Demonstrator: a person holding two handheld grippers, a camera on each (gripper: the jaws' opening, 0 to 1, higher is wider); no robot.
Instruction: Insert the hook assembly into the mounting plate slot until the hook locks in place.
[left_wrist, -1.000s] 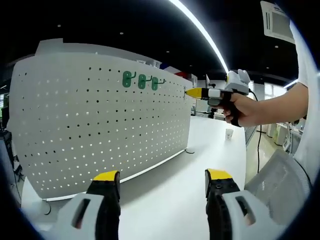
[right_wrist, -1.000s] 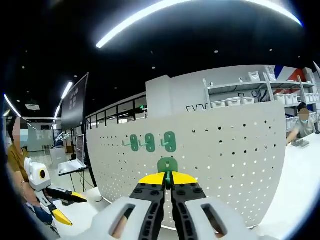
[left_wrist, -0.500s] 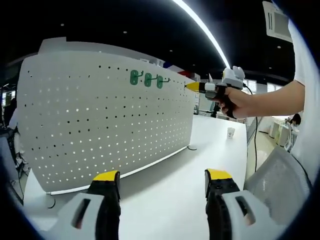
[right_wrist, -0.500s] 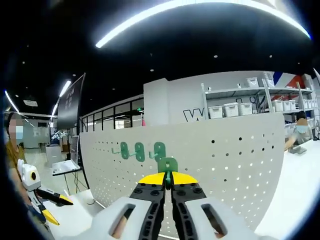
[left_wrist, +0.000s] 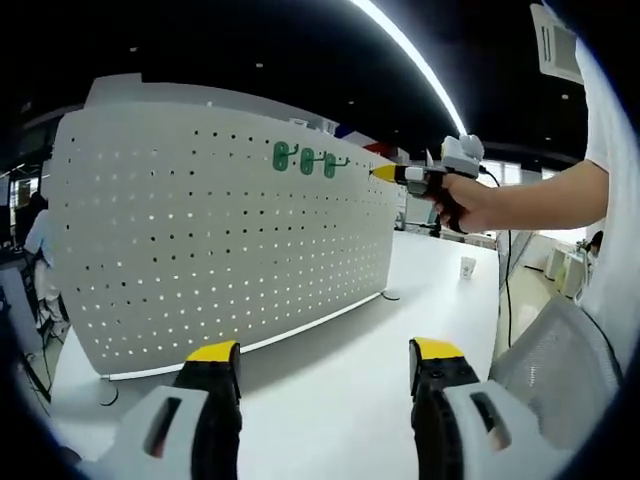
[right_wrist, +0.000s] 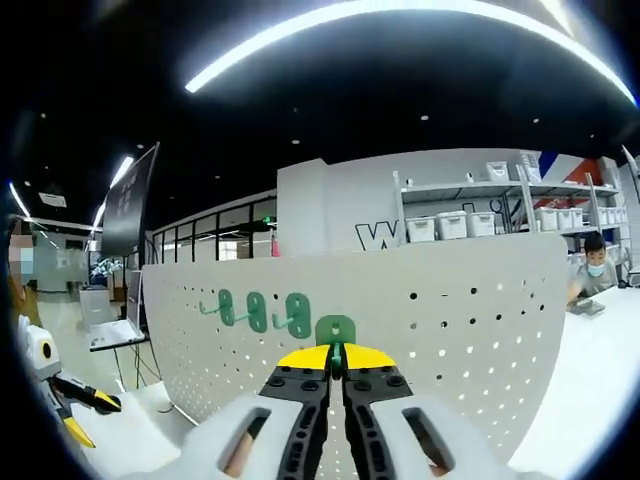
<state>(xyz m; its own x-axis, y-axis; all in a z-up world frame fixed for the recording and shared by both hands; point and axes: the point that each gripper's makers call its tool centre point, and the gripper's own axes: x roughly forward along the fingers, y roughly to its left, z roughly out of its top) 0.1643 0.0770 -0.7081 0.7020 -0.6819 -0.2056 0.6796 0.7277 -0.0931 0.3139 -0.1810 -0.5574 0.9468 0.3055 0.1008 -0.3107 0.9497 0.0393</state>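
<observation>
Holding a green hook (right_wrist: 335, 330) tight near the white pegboard (right_wrist: 450, 330), the right gripper (right_wrist: 335, 362) had to push it in beside three hung hooks (right_wrist: 258, 310), while the left gripper (left_wrist: 325, 365) stayed open.

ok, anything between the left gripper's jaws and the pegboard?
Just bare white table. In the left gripper view the open left gripper faces the pegboard across it, with nothing lying on that stretch.

Both grippers: left gripper (left_wrist: 325, 362) and right gripper (right_wrist: 335, 357) have black jaws with yellow tips on pale grey moulded bodies with slotted cutouts; person's hand (left_wrist: 468, 203) on a black handle, white short sleeve (left_wrist: 612, 120).
</observation>
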